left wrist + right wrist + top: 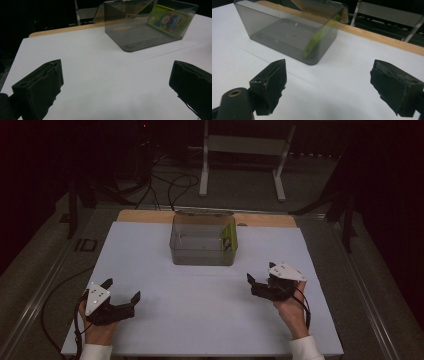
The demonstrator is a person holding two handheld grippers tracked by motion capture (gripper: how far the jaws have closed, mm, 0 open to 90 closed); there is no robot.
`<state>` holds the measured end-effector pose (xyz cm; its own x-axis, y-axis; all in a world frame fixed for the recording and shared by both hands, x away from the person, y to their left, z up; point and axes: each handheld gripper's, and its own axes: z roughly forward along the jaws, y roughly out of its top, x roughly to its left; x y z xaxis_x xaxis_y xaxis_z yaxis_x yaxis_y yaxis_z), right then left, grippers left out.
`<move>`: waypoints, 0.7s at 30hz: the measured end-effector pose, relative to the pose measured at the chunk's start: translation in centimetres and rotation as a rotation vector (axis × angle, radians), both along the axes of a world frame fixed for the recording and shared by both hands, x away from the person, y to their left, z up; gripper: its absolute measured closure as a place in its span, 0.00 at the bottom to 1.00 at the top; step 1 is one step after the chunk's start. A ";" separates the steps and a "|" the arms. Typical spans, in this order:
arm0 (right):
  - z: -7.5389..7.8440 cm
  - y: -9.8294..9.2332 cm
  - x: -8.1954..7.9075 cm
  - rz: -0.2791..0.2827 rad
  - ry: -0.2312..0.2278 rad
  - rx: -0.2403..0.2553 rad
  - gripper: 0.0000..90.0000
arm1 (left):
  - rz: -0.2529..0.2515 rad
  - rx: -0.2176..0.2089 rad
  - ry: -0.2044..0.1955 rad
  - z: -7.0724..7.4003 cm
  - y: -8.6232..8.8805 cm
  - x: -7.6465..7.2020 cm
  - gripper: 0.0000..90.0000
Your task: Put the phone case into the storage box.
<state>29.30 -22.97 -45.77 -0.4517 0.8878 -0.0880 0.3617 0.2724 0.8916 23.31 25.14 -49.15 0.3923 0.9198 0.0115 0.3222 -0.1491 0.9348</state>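
Note:
A clear grey plastic box [202, 245] stands open at the back middle of the white board. A green card [229, 239] leans upright against its right inner wall; in the left gripper view the card [167, 20] shows a clown picture. In the right gripper view the box [287, 30] holds the card [317, 40] edge-on. My left gripper [122, 290] rests at the front left, open and holding nothing, well short of the box. My right gripper [260, 272] sits open at the front right, also apart from the box. Both pairs of black jaws stand wide apart over bare board [116, 82] [329, 82].
The white board [200, 320] covers a wooden table whose edge [145, 216] shows at the back. The box's clear lid [100, 12] tilts back behind it. A white frame stand [240, 150] and cables [170, 185] lie on the floor beyond.

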 end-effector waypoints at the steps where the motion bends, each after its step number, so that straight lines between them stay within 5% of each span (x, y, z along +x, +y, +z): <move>1: -0.2 -0.2 -0.8 0.017 -0.045 -0.004 0.15 | -0.005 -0.002 -0.004 0.0 0.0 0.0 0.00; 13: -2.1 -2.0 -3.5 0.011 -0.139 0.072 0.13 | -0.050 -0.012 -0.028 0.0 -0.2 -0.2 0.00; 21: -3.4 -2.9 -4.7 -0.001 -0.115 0.126 0.14 | -0.067 -0.009 -0.021 -0.3 -0.5 -0.1 0.00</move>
